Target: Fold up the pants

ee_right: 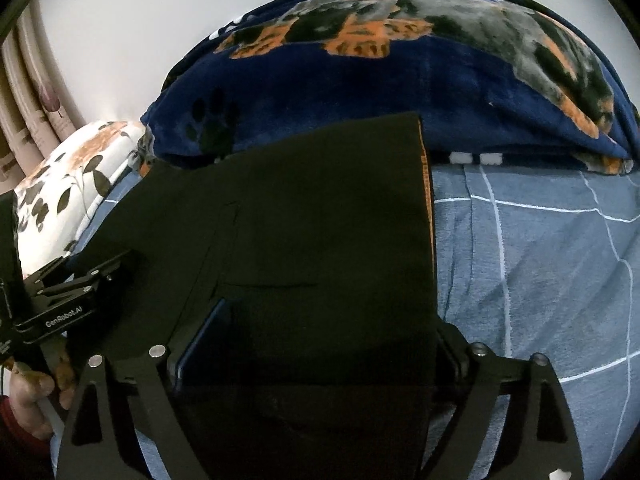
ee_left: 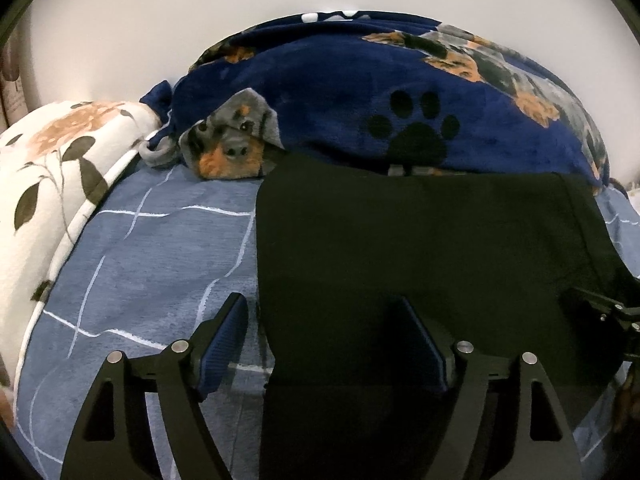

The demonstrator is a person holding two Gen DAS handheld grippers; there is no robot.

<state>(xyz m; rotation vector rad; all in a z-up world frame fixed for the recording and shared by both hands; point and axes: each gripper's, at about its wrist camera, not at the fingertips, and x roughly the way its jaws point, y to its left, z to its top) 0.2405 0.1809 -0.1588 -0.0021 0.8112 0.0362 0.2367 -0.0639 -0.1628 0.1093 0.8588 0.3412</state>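
Both grippers, left (ee_left: pixel 324 340) and right (ee_right: pixel 320 344), stand spread wide, grasping nothing, at the near edge of the black pants (ee_left: pixel 420 240). These lie flat and folded on a blue checked bedsheet (ee_left: pixel 140 248). Beyond them a navy dog-print blanket (ee_left: pixel 340 92), a floral pillow (ee_left: pixel 60 152) and a white wall (ee_left: pixel 140 20).

My two wrist views sit low and close over the bed (ee_left: pixel 132 256), facing the wall; both share the paw-print blanket (ee_left: pixel 340 92) and black pants (ee_right: pixel 320 240).
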